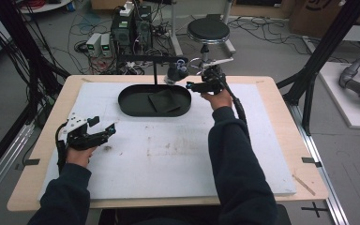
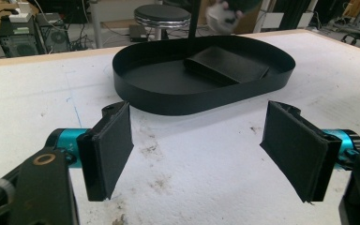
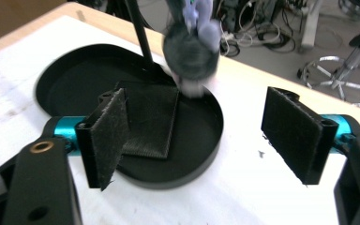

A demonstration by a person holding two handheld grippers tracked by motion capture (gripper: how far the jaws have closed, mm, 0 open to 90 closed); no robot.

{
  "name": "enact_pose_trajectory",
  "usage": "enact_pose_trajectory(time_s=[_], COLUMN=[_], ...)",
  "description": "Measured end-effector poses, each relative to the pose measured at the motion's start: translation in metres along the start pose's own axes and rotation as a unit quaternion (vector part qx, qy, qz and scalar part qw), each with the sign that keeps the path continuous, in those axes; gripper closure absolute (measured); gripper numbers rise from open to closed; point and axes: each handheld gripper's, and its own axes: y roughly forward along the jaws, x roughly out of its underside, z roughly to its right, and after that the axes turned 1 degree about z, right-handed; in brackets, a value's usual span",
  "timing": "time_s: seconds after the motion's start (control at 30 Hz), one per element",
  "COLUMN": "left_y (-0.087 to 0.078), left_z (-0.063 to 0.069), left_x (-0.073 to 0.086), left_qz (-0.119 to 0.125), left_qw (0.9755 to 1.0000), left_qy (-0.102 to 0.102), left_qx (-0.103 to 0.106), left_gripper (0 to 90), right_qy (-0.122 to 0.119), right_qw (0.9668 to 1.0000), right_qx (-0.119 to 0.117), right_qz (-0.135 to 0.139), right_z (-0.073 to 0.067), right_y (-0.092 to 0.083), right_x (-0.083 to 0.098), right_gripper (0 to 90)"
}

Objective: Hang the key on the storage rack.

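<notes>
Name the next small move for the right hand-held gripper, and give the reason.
Probably ease the right hand-held gripper down and forward toward the folded black cloth in the oval black tray. Its jaws stand wide open and empty above the tray's near rim, with the cloth lying flat just ahead.

No legible text, label, brand, number or sign appears in any view. The cardboard box [image 1: 316,14] at the far right of the high view carries dark printing, cut off by the frame edge and too blurred to read. The floor bears a black cross mark [image 1: 318,209] beside the table's near right corner.
</notes>
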Motion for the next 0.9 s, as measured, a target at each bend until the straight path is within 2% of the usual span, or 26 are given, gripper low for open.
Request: enact_pose_trajectory(time_s=[0.1, 0.2, 0.23, 0.27, 0.4, 0.5, 0.6, 0.73, 0.9], left_y=[0.000, 0.000, 0.000, 0.000, 0.000, -0.001, -0.002, -0.003, -0.002], left_z=[0.000, 0.000, 0.000, 0.000, 0.000, 0.000, 0.000, 0.001, 0.003], left_x=[0.000, 0.000, 0.000, 0.000, -0.001, -0.001, -0.001, -0.002, -0.001], left_qz=[-0.001, 0.000, -0.001, -0.001, 0.002, 0.002, 0.004, 0.007, 0.006], left_qw=[1.0000, 1.0000, 1.0000, 1.0000, 1.0000, 1.0000, 0.9999, 0.9999, 1.0000], left_qy=[-0.002, -0.003, -0.003, -0.003, -0.006, -0.006, -0.004, -0.001, 0.001], left_qx=[0.000, -0.001, -0.001, -0.001, -0.003, -0.006, -0.008, -0.009, -0.006], left_gripper=[24.4, 24.4, 24.4, 24.4, 24.4, 24.4, 24.4, 24.4, 24.4], right_qy=[-0.029, -0.035, -0.039, -0.045, -0.070, -0.084, -0.081, -0.080, -0.060], right_qw=[0.9990, 0.9986, 0.9985, 0.9987, 0.9967, 0.9958, 0.9958, 0.9947, 0.9950], right_qx=[0.011, 0.008, 0.009, 0.018, 0.040, 0.035, 0.041, 0.057, 0.063], right_qz=[0.031, 0.038, 0.038, 0.018, 0.008, 0.008, 0.013, 0.030, 0.050], right_z=[0.000, 0.004, 0.005, 0.007, 0.006, 0.006, 0.006, 0.005, 0.007], right_y=[-0.029, -0.055, -0.063, -0.071, -0.093, -0.105, -0.113, -0.121, -0.125], right_x=[0.008, 0.025, 0.032, 0.039, 0.072, 0.094, 0.114, 0.132, 0.152], right_gripper=[22.8, 21.5, 20.8, 20.5, 20.1, 20.1, 20.1, 20.1, 20.2])
